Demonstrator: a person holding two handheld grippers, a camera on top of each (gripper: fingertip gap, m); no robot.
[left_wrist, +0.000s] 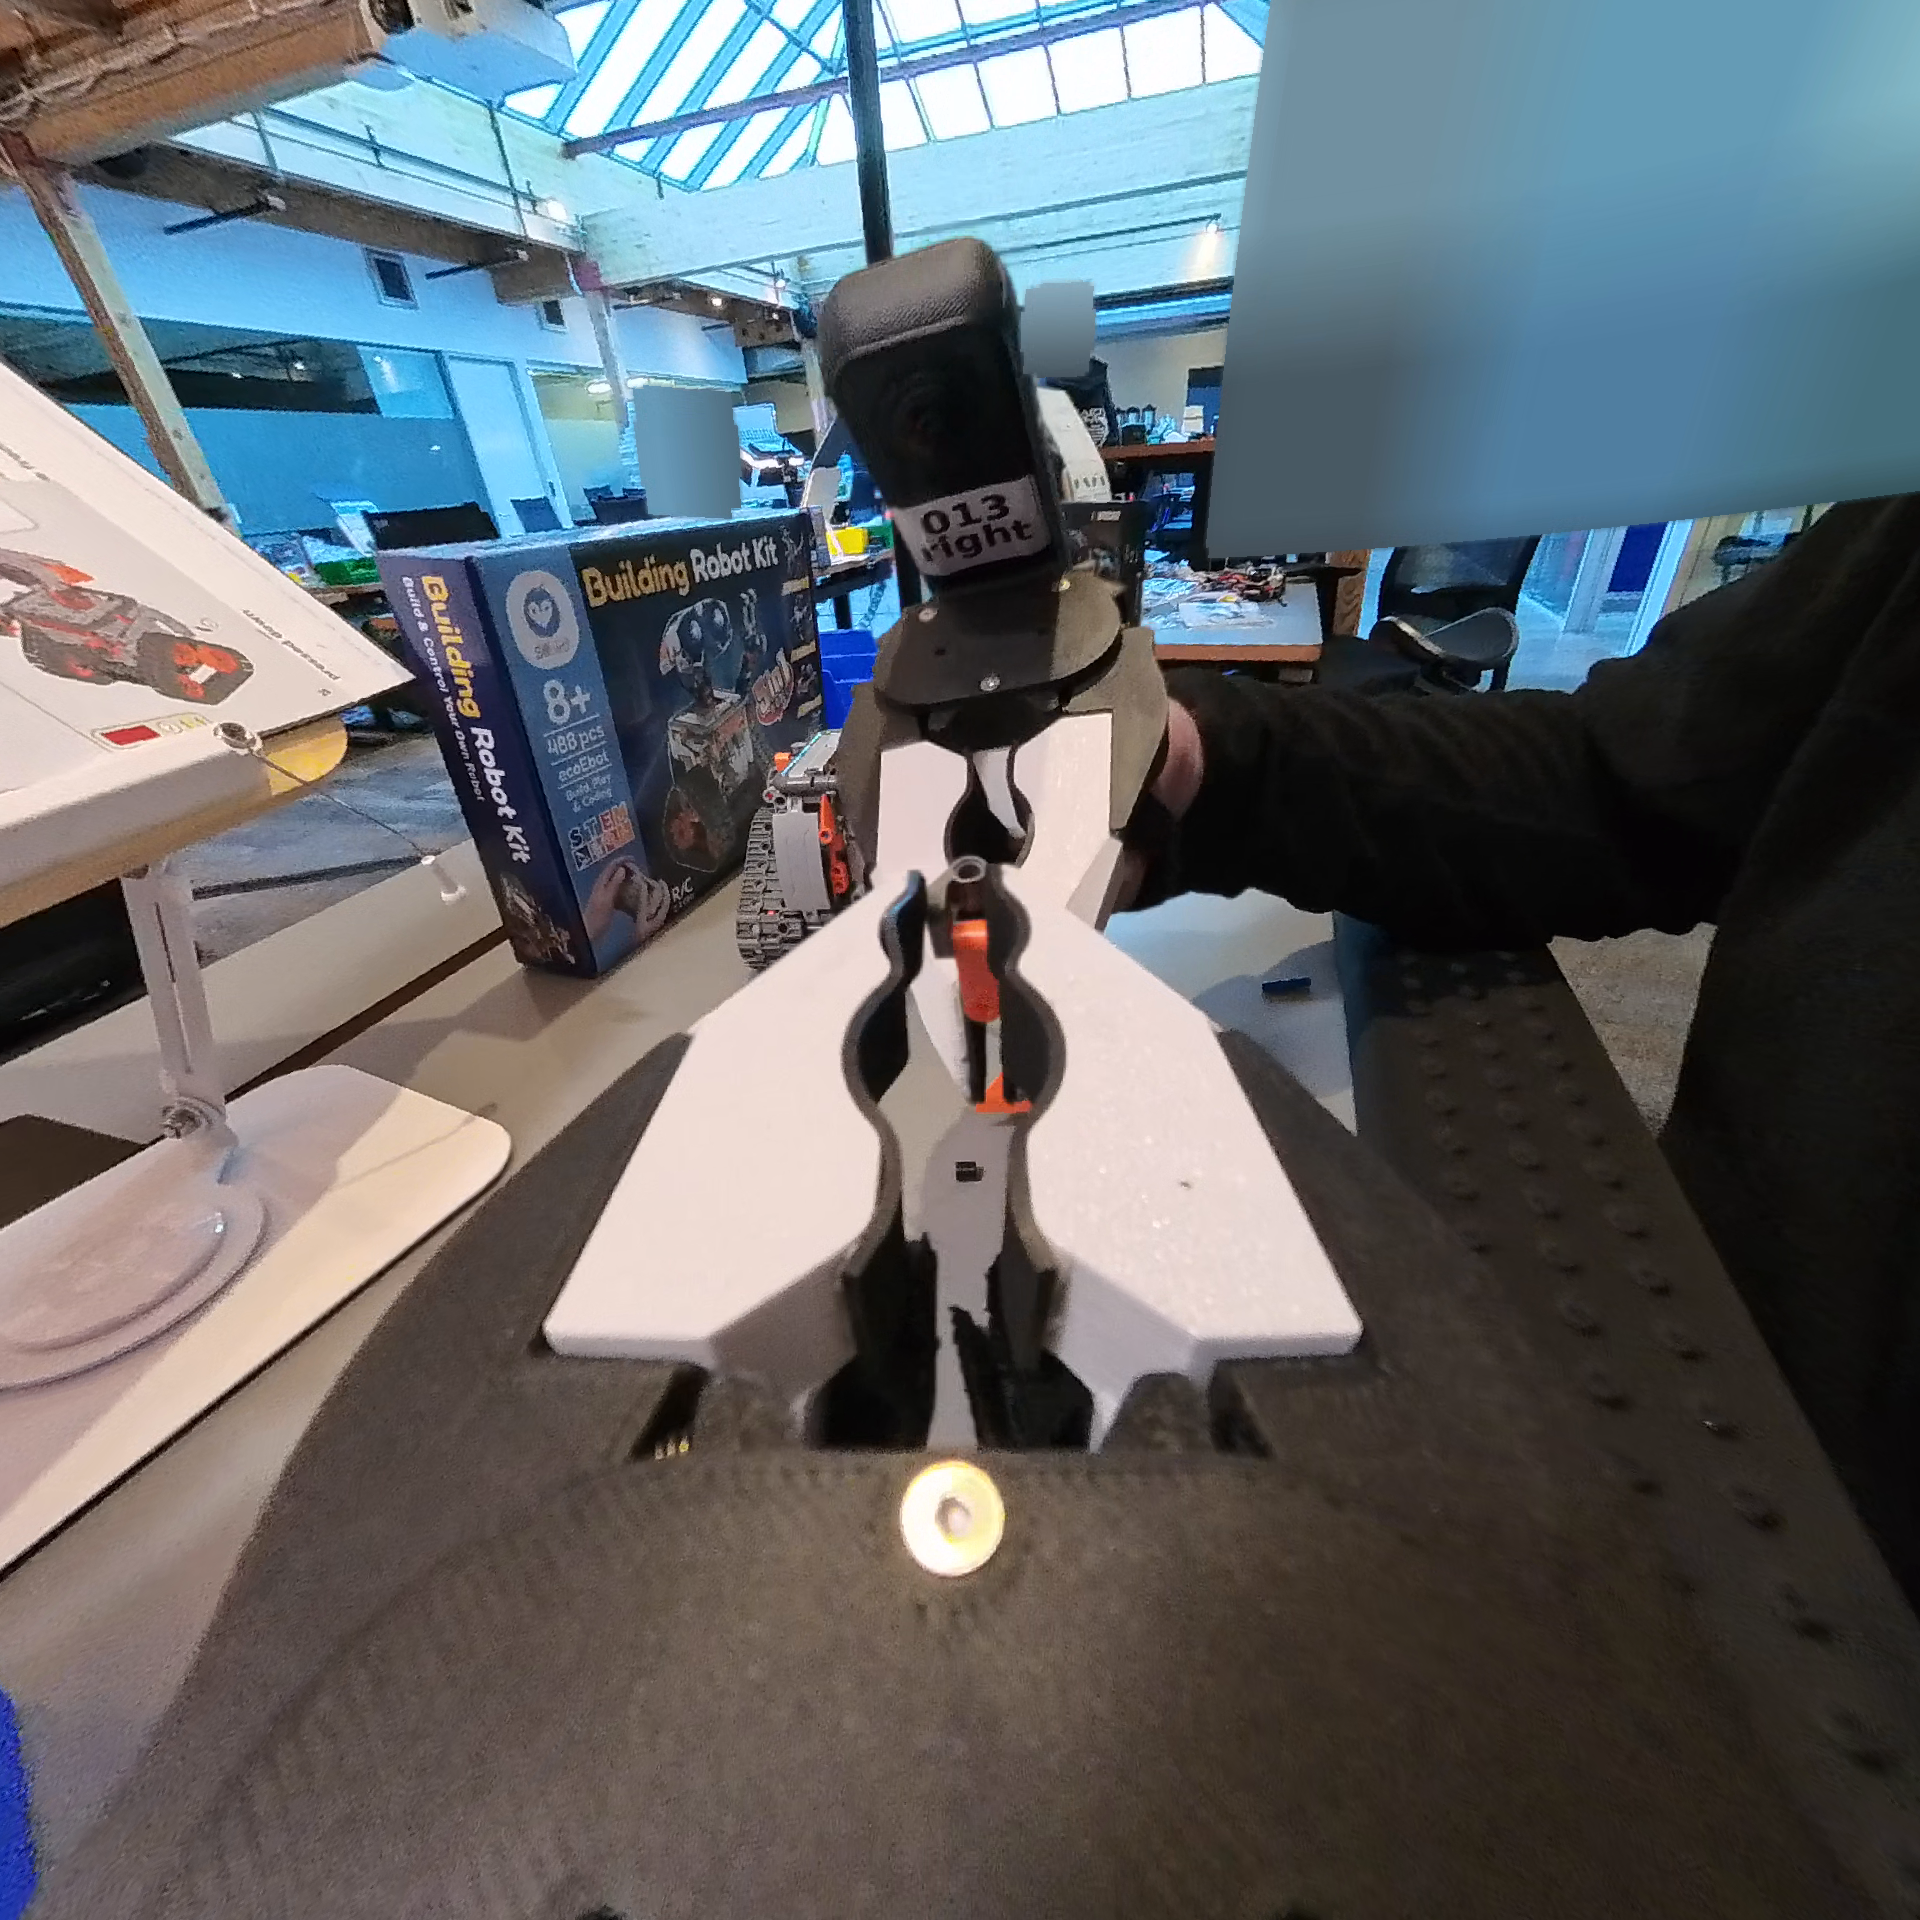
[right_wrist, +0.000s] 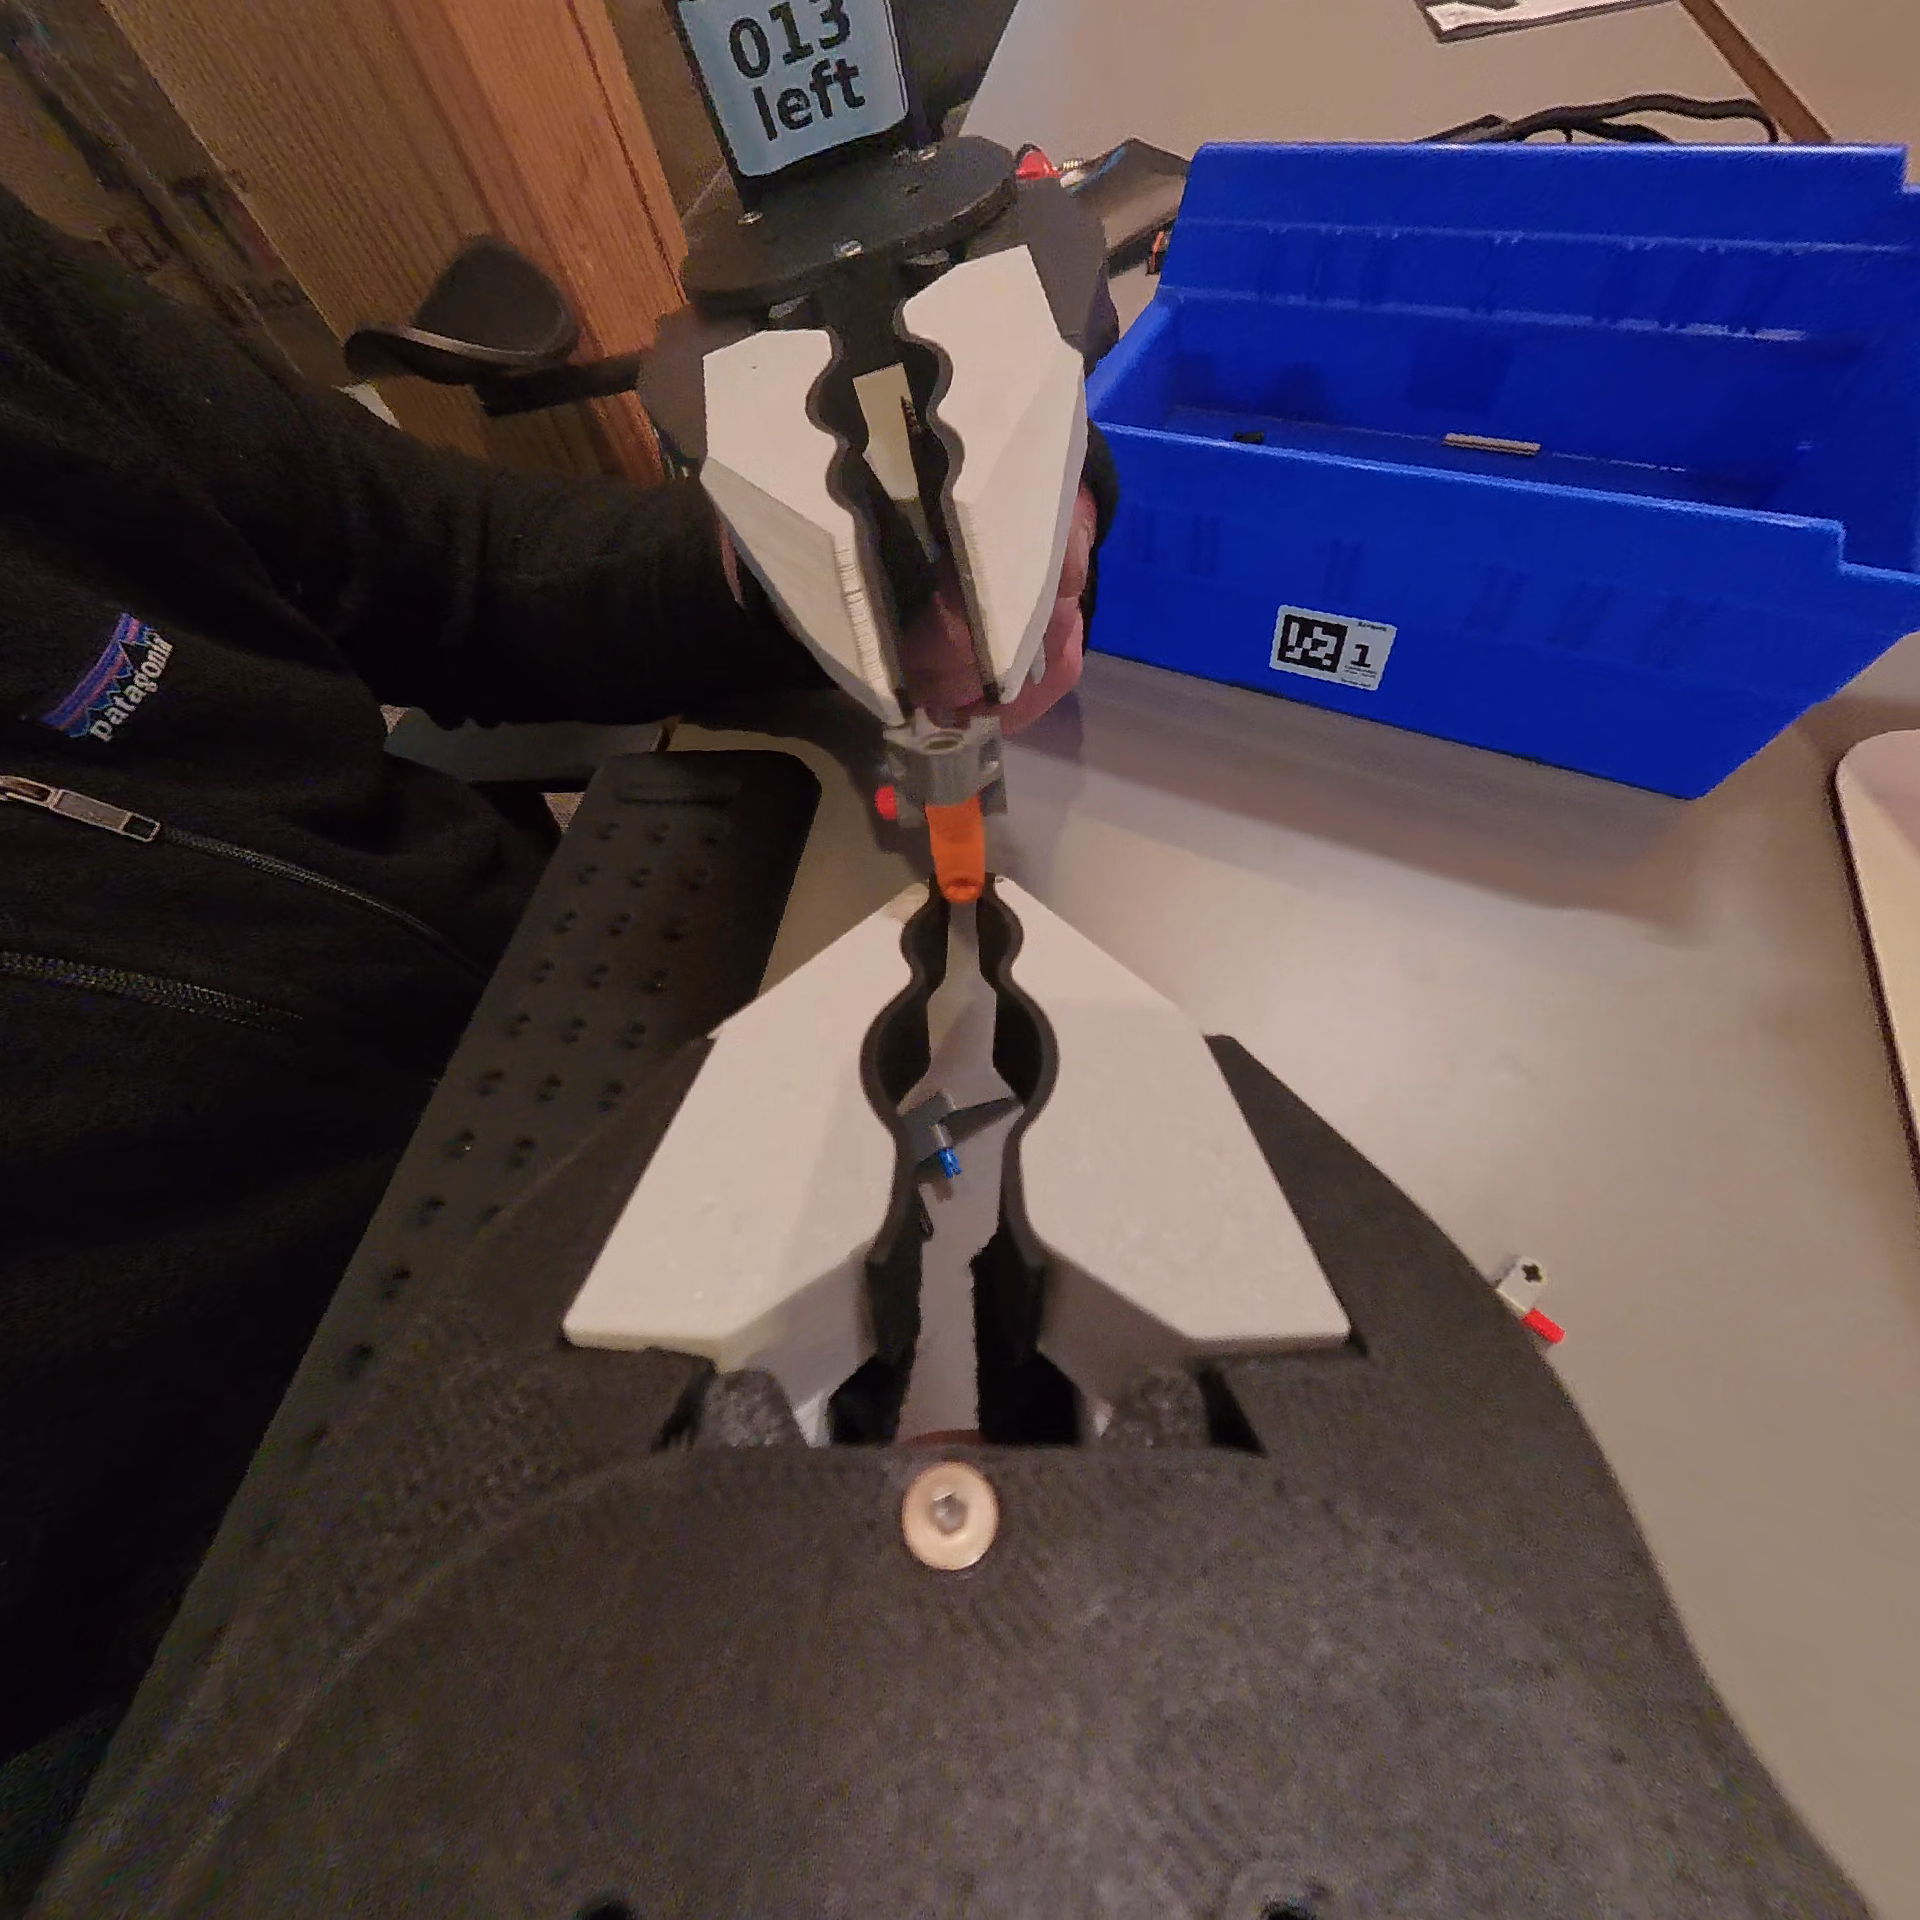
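Left gripper (left_wrist: 961, 904): jaws closed on a small grey connector (right_wrist: 940, 764), held at the tips, raised above the table (right_wrist: 1403, 987). Right gripper (right_wrist: 961, 899) faces it tip to tip. Its jaws are drawn nearly together on the near end of an orange pin (right_wrist: 954, 842), apparently pinching it.

Pin's far end meets the grey connector. The two read as joined, but depth of seating can't be told. A red stud shows on the connector's left side in the right wrist view.

Surroundings:
- Blue bin (right_wrist: 1507, 582), right of the grippers and far across the table. It holds only a few small bits.
- Loose white-and-red piece (right_wrist: 1527, 1294) on the table, near right, apart from both grippers.
- Small blue pin (right_wrist: 943, 1162) seen through the right gripper's finger gap, lying below.
- Kit box (left_wrist: 623, 727) upright at far left. A tracked model (left_wrist: 800, 852) stands just beside it, behind the right gripper.
- Instruction booklet (left_wrist: 156, 644) on a white stand, far left.

Dark-sleeved arms hold both grippers.
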